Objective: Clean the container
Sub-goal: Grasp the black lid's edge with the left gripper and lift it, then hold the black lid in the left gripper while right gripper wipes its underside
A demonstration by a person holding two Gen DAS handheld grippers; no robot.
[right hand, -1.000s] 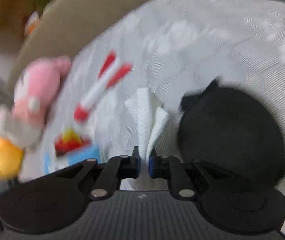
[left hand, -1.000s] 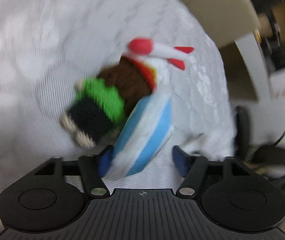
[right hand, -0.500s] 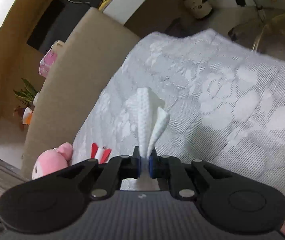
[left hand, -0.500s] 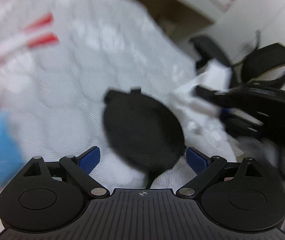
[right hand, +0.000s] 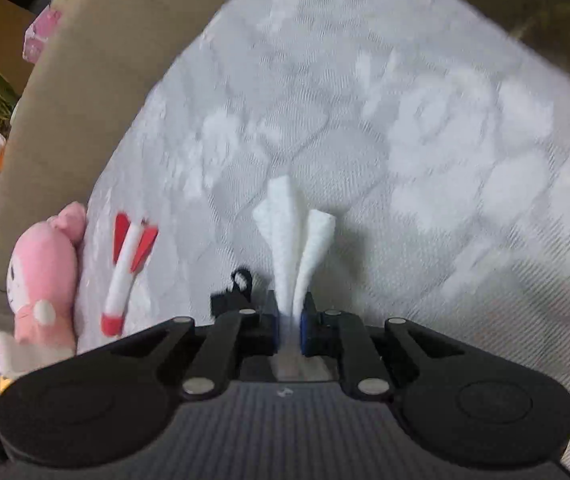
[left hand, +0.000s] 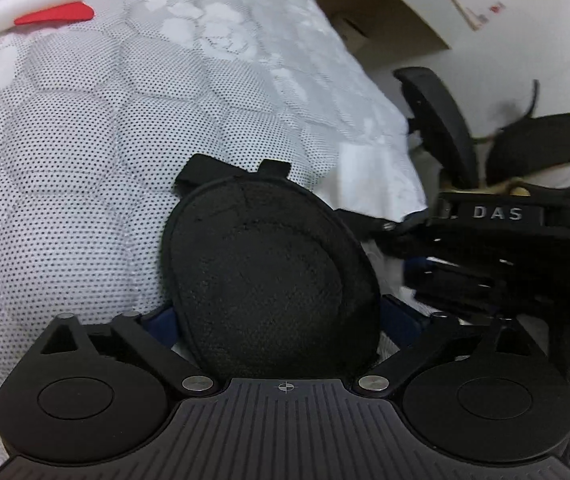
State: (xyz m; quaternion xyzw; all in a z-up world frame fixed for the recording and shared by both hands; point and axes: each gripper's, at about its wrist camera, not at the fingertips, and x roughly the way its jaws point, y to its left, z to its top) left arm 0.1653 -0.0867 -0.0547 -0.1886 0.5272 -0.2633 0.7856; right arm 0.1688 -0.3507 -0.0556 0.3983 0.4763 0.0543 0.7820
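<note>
Where a second ago it straddled a striped plush, the left claw now closes around the round black fabric case on the white quilted bed. Right claw stays pinched on the folded white wipe.

The round black fabric container lies on the white quilted mattress at the centre of the left wrist frame, between the left gripper's 2 closing jaws, with the right gripper at its right. In the right wrist frame the folded white tissue stands at lower centre, the red-and-white foam rocket lies to its left, and the pink plush toy sits at the lower left edge.
</note>
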